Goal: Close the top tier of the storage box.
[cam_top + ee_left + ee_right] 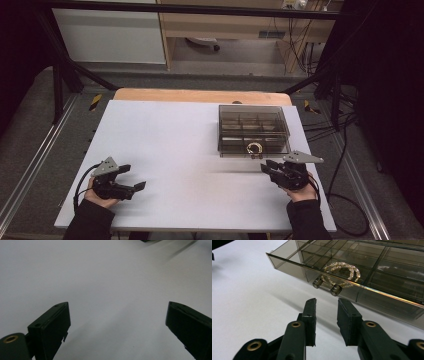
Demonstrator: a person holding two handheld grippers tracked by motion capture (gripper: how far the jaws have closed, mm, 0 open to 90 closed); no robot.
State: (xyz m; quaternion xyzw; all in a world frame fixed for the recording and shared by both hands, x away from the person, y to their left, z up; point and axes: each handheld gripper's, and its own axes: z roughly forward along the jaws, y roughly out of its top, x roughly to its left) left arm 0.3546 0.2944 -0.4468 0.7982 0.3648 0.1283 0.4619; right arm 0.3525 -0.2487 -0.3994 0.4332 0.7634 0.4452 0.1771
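- Black pads (310,312) of the right gripper (326,315) are seen narrowed to a small gap, nothing between them, aimed at the two small knobs (326,286) on the front of the smoked clear-plastic drawer box (287,263).
- Left gripper (117,325) jaws are held wide, nothing held, resting over the bare sheet well apart from the box.
- Box (254,131) is placed at the far right of the white table sheet (170,150), just beyond the right gripper (270,167).
- Gold bracelet (344,271) is seen in the front middle compartment, behind the knobs.
- Judged: box light, rigid, slippery, crack-prone; knobs are the likely grip point; box may slide when pulled.
- Sheet is smooth and matte; wooden tabletop edge (200,95) beyond, black frame and cables around.
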